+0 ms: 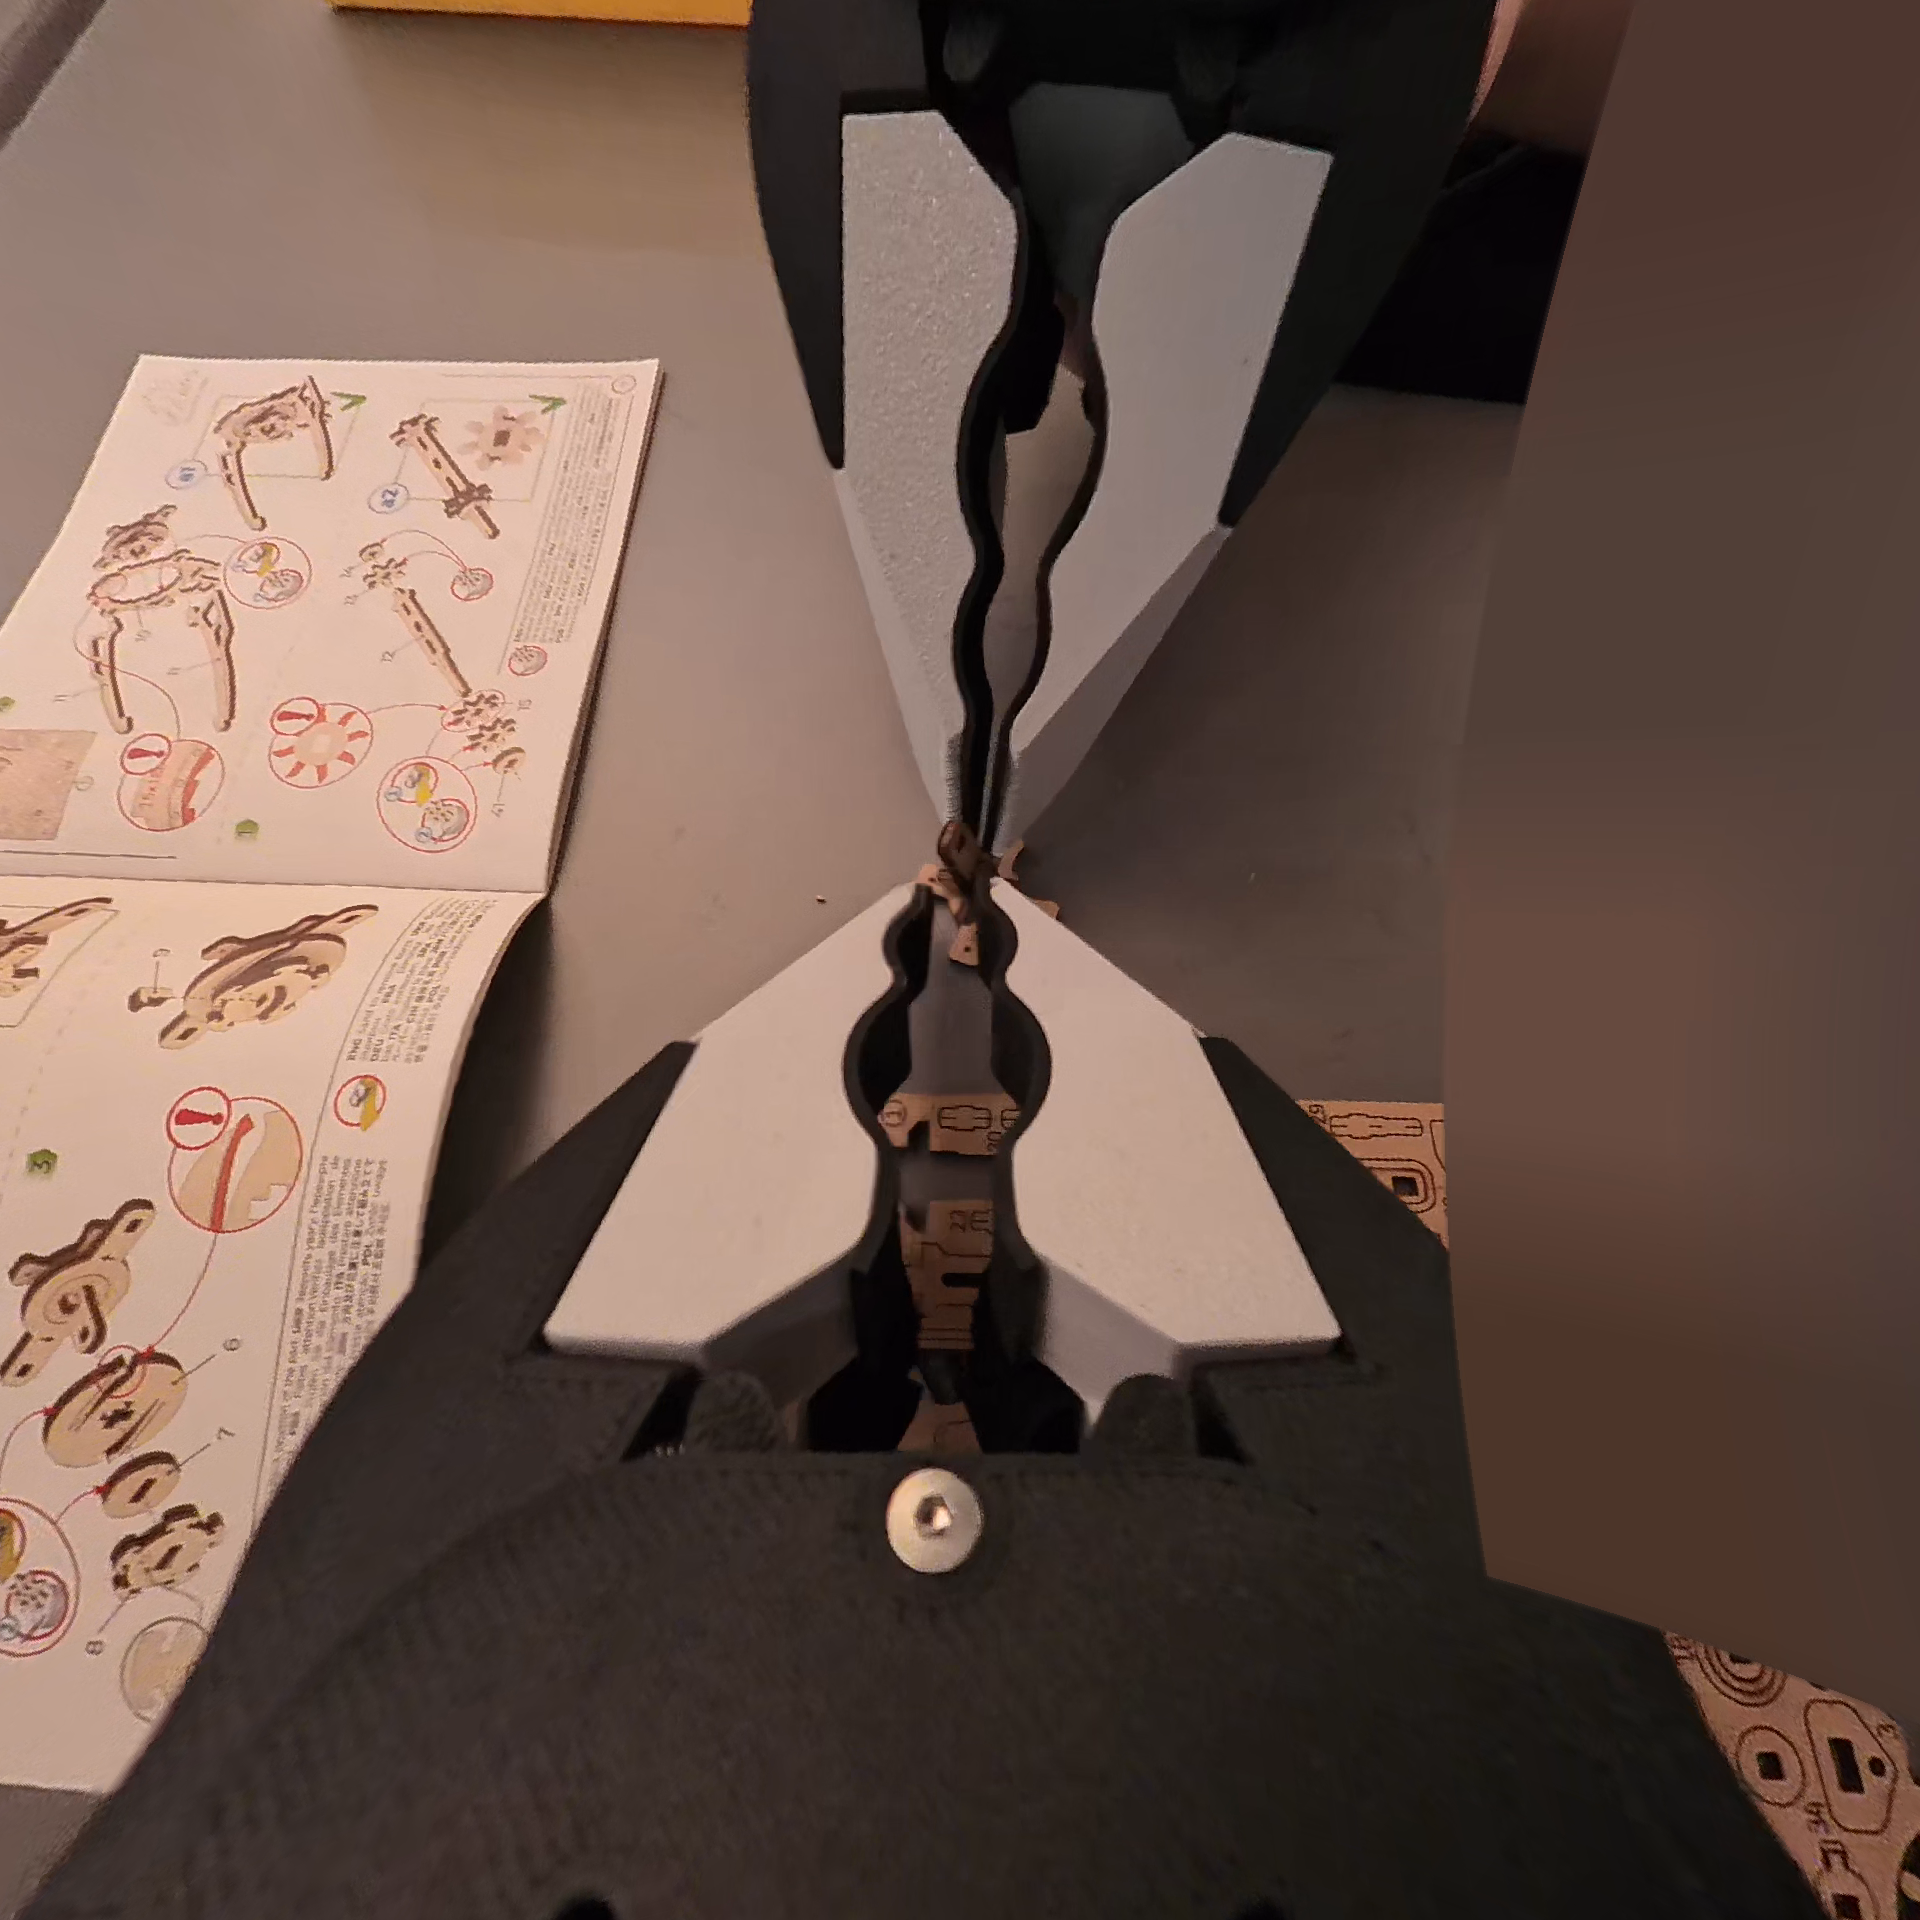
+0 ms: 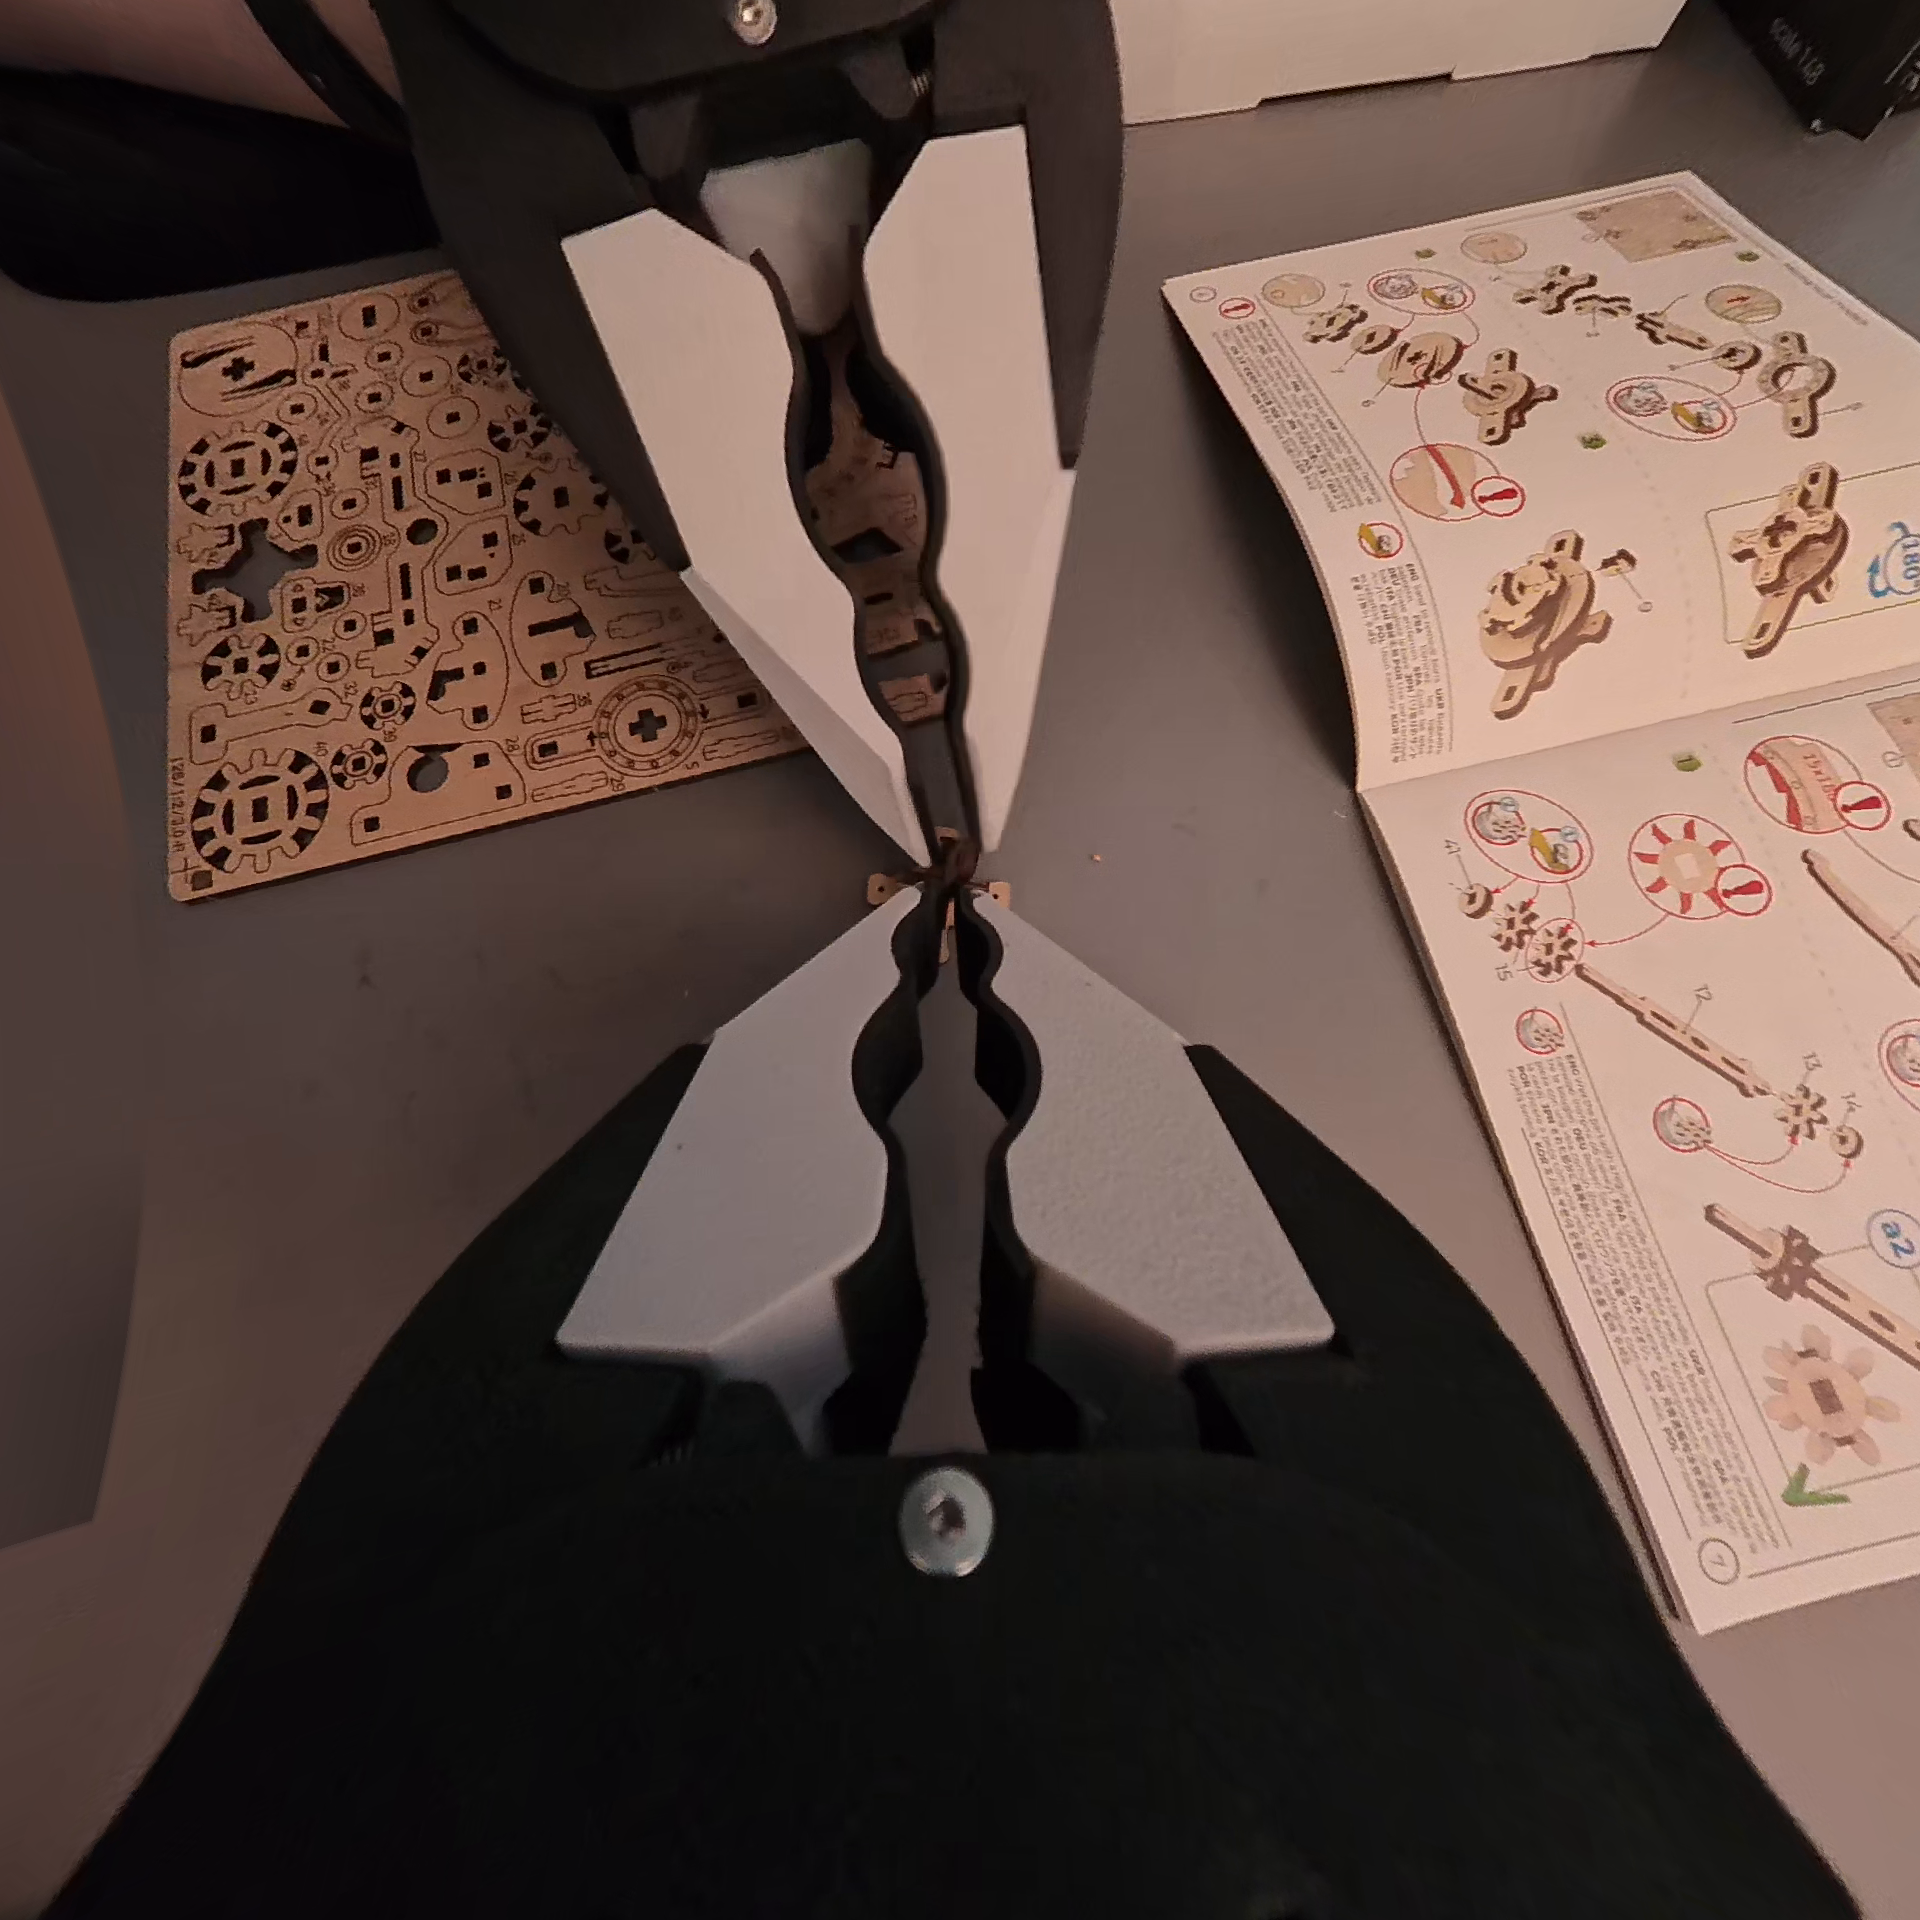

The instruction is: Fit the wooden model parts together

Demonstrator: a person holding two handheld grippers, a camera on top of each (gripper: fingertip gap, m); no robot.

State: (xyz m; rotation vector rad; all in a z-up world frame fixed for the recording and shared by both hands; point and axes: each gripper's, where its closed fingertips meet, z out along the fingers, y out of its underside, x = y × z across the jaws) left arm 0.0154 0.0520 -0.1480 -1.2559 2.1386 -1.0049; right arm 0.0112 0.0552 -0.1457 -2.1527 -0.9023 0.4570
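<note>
Grey tabletop (image 2: 364, 1039); booklet (image 2: 1558, 623), wooden sheet (image 2: 416, 623); both tongs clamped on small wooden parts (image 2: 940, 883)

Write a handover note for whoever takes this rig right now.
Left gripper: shut on a small wooden part.
Right gripper: shut on its own small wooden piece.
Both tips meet nose to nose above the grey table, pieces touching; whether they are seated, I cannot tell.
The wooden parts sheet lies beside the left gripper; the open instruction booklet lies on the other side.
Left: finish the fit, then continue.
</note>
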